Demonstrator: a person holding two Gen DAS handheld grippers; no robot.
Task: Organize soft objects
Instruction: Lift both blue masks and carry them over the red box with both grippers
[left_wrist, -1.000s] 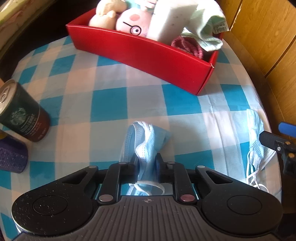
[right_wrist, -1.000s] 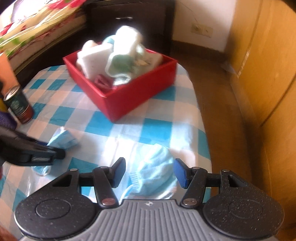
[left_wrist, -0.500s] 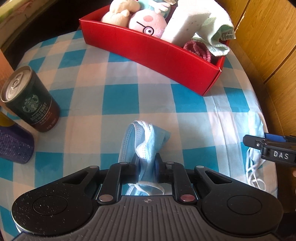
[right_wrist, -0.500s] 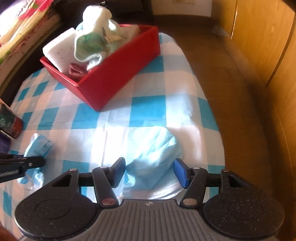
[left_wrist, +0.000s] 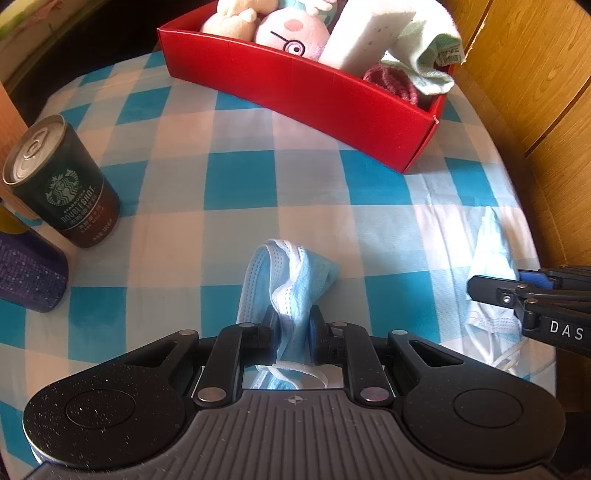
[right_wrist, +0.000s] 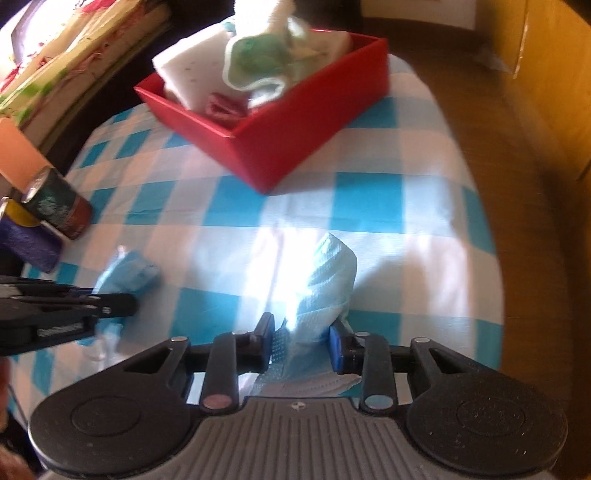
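My left gripper is shut on a crumpled blue face mask, held just over the checked tablecloth. My right gripper has its jaws closed in around a second blue face mask near the table's right edge; the mask sits pinched between the pads. That mask and the right gripper also show in the left wrist view. The red box at the back holds plush toys, a white sponge, a green cloth and a red scrunchie.
A Starbucks can and a purple can stand at the left on the blue checked tablecloth. Wooden cabinet panels rise just beyond the table's right edge. A bed with patterned bedding lies at the far left.
My right gripper has narrowed its jaws onto the second mask. My left gripper keeps its hold on the first mask and has moved nearer the red box.
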